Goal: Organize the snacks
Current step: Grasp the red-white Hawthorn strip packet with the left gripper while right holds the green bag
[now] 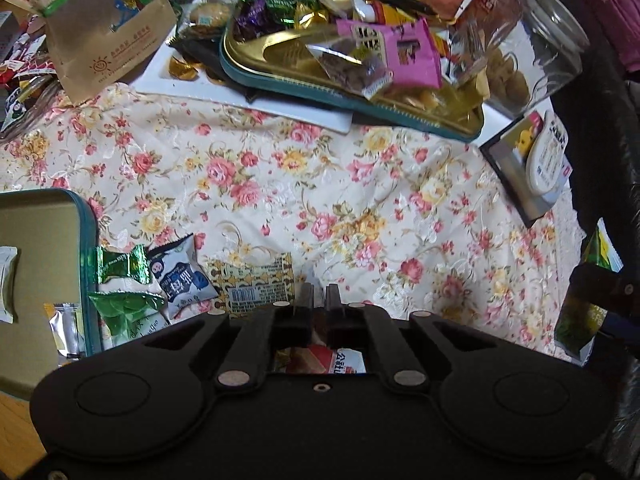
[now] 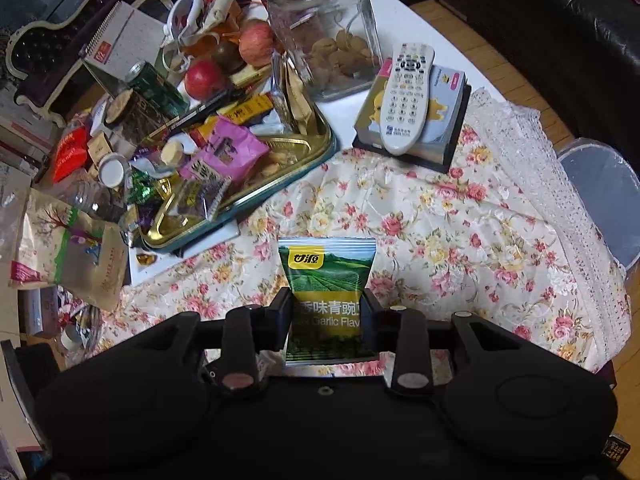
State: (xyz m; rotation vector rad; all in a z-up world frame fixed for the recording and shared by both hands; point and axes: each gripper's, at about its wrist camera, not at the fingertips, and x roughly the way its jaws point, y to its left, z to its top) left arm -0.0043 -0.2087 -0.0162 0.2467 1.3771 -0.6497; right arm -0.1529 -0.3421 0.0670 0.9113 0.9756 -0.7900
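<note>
A: Green foil first: the right hand-held gripper [image 2: 326,316] is clamped on a green pea packet [image 2: 327,280], holding it upright above the flowered cloth [image 2: 440,220], on the near side of the gold tray [image 2: 320,148].

B: And the left one?

A: The left hand-held gripper [image 1: 319,300] has its fingers drawn together. A red-and-white packet [image 1: 332,360] shows through the gap behind them, but whether it is pinched there or just lying underneath I cannot tell.

B: How much sorting looks done?

A: Little, I'd judge. The gold tray is heaped with mixed sweets, a pink packet [image 1: 404,56] lying on top. A teal tin [image 1: 44,248], well apart from the tray towards the near left in the left view, holds only a couple of packets at its edge.

B: What's left loose?

A: Beside that tin lie a green sweet [image 1: 120,266], a blue-and-white packet [image 1: 182,276] and a yellow patterned packet [image 1: 260,284], all on the cloth. Past the tray, a glass jar [image 2: 324,28] holds a few nuts.

B: So mostly ahead.

A: Yes; the pea packet needs a home, then the loose ones.
</note>
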